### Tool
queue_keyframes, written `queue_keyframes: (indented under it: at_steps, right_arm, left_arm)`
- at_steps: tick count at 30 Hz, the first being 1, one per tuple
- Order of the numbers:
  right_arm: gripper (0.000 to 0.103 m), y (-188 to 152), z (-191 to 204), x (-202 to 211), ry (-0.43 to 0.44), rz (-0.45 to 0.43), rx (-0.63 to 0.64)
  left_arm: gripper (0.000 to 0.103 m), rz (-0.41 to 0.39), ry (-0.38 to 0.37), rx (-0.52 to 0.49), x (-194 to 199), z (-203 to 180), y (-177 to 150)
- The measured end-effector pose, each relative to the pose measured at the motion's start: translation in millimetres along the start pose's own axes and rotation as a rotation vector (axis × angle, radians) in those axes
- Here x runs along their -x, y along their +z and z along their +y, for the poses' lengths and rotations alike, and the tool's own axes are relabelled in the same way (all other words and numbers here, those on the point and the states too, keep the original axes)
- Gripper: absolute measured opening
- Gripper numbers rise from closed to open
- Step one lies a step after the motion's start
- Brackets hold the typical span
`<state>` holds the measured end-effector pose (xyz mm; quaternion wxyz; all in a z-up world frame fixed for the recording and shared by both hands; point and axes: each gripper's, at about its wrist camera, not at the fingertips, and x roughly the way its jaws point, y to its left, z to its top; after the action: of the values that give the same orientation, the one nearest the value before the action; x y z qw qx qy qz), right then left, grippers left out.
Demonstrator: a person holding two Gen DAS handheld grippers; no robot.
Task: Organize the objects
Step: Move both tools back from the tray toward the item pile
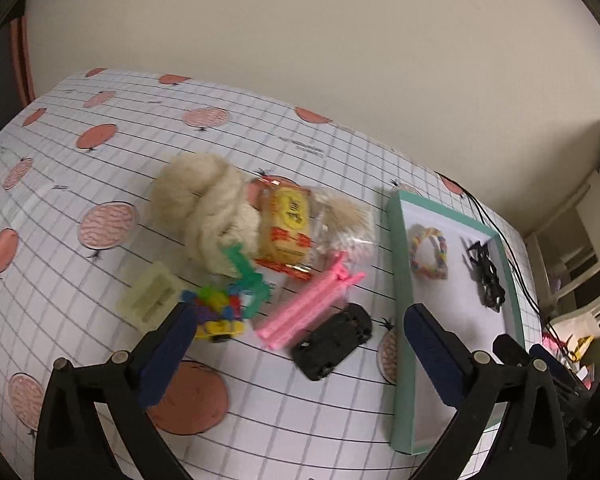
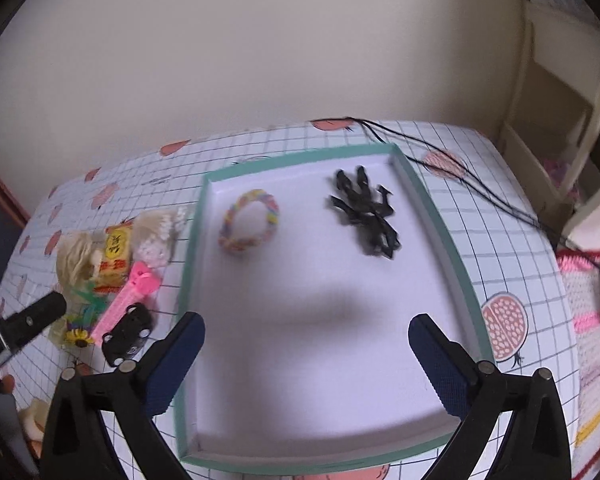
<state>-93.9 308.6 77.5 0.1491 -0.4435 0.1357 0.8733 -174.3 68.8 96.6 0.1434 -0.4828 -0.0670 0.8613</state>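
Note:
A teal-rimmed white tray (image 1: 396, 264) (image 2: 432, 208) holds a pastel braided bracelet (image 1: 428, 252) (image 2: 250, 222) and a black hair claw (image 1: 485, 276) (image 2: 364, 212). Left of it lies a pile: cream yarn skein (image 1: 204, 208), yellow snack packet (image 1: 290, 224) (image 2: 116, 260), fur pompom (image 1: 344, 216), pink clip (image 1: 304, 308) (image 2: 124, 304), black toy car (image 1: 334, 334) (image 2: 128, 334), green clip (image 1: 248, 276), colourful toy (image 1: 218, 312), pale block (image 1: 150, 294). My left gripper (image 1: 296, 344) is open above the black car. My right gripper (image 2: 306, 356) hangs open over the tray's bare near half.
The tablecloth (image 1: 100, 152) has a grid and pomegranate print. A beige wall runs behind the table. Black cables (image 2: 460, 176) trail off the far right corner. White shelving (image 2: 560, 120) stands to the right. The left gripper's body (image 2: 28, 320) shows at the right wrist view's left edge.

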Motion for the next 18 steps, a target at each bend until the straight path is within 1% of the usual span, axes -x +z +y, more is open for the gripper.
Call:
queue_keyframes:
  at_steps: [4, 8, 11, 14, 17, 18]
  right_arm:
    - [0.103, 4.9, 29.3, 5.6, 0.048, -0.006, 0.024]
    - [0.103, 6.3, 65.2, 6.6, 0.094, 0.0, 0.067]
    - [0.103, 5.5, 90.7, 4.3, 0.121, 0.012, 0.094]
    - [0.103, 2.2, 114.8, -1.6, 0.144, 0.031, 0.124]
    - [0.101, -2.5, 130.5, -10.4, 0.162, 0.06, 0.133]
    - [0.098, -4.3, 134.6, -13.3, 0.165, 0.072, 0.136]
  left_arm:
    - [0.103, -0.022, 0.016, 0.02, 12.6, 17.5, 6.8]
    - [0.103, -0.024, 0.041, 0.035, 21.1, 36.7, 12.7]
    - [0.103, -0.011, 0.062, 0.063, 24.2, 55.1, 17.4]
    - [0.103, 0.011, 0.067, 0.124, 23.8, 77.1, 20.6]
    - [0.103, 0.03, 0.086, 0.156, 19.6, 90.0, 21.3]
    - [0.103, 0.035, 0.089, 0.162, 18.0, 92.4, 20.5]
